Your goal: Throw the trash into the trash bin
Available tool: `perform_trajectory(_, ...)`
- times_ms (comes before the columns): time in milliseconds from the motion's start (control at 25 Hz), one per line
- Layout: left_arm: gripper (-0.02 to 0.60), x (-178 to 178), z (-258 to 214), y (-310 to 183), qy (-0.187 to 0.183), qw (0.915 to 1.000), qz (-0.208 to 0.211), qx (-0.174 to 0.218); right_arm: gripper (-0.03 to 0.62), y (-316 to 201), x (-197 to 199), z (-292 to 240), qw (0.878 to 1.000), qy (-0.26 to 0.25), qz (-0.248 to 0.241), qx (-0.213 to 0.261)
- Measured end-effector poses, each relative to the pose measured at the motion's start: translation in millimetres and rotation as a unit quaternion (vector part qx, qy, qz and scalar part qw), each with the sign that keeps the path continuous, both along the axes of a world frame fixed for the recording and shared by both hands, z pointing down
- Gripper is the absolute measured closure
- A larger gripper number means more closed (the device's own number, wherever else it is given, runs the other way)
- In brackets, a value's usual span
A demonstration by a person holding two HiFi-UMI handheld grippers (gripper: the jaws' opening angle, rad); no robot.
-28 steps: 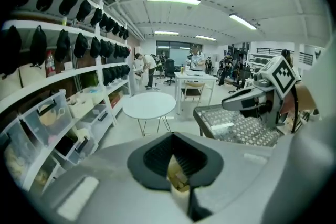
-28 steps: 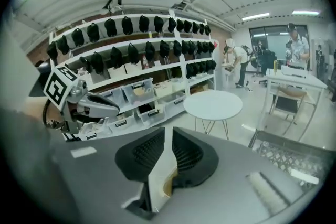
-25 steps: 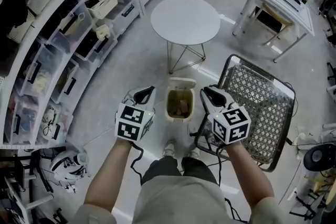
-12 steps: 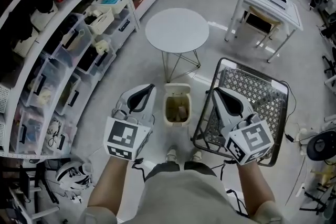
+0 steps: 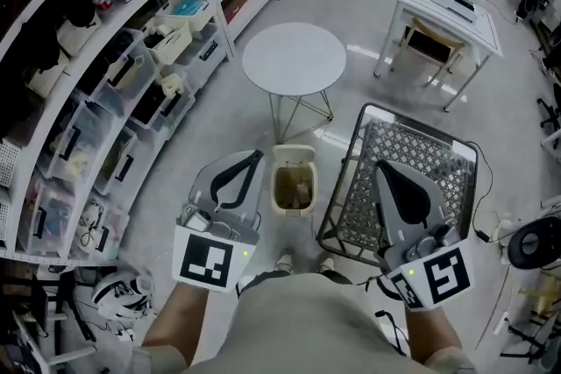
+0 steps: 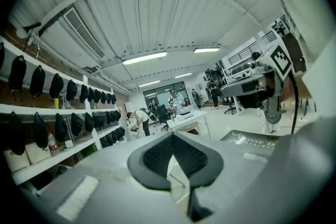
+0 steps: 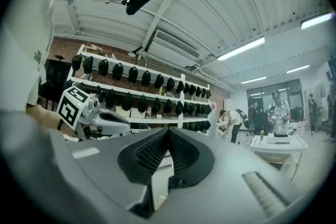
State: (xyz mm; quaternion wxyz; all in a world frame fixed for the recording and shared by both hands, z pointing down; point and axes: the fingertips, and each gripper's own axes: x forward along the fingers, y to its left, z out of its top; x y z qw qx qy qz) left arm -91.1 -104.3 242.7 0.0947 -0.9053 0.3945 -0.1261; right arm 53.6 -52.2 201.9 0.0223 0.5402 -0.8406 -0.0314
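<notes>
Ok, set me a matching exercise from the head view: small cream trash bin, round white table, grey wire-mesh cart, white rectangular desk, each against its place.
1 small cream trash bin
2 round white table
3 grey wire-mesh cart
4 white rectangular desk

A far upper right
B beside the bin, partly behind the right gripper
C seen between the left gripper and the right one
D just beyond the bin

Pairs: 1-C, 2-D, 3-B, 4-A

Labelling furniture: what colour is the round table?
The round table is white; head view shows it best.
</notes>
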Motion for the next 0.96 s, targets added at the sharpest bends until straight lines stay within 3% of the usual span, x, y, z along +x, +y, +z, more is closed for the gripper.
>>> perform_trajectory(360,0.580,8,-6,8,0.031,0.9992,0.007,-0.026,0.591,6,-3,-12,1.000,-0.003,-0.018,0.015)
perform_trajectory(960,0.580,19,-13,2,0.031,0.9992,0.008,-0.023,0.591,-11,-3,-13,0.999,0.009,-0.038,0.015)
